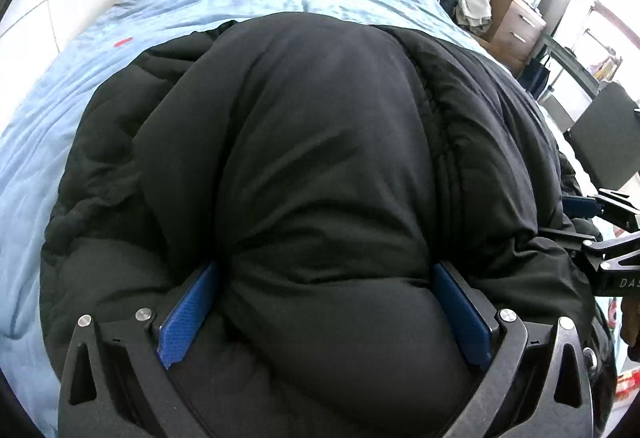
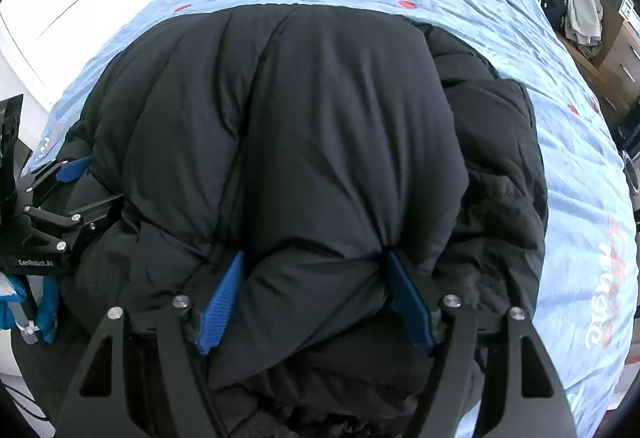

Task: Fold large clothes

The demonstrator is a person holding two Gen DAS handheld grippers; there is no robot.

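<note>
On the bed (image 1: 60, 126), both grippers, left (image 1: 326, 302) and right (image 2: 314, 298), angle downward, clamped on the black puffer jacket (image 1: 320, 142).

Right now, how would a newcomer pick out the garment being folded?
Find the bed with the light blue cartoon-print duvet. Lying across its near end is a black puffer jacket, quilted and bulging. It is the only large dark thing on the pale bedding, pinched by both tongs.

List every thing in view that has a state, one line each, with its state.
black puffer jacket: folded into a thick bundle, lying on the bed.
left gripper: shut on a puffy fold of the jacket.
right gripper: shut on another fold of the jacket.
blue duvet: spread over the bed, wrinkled.
bedside drawers: closed.
</note>
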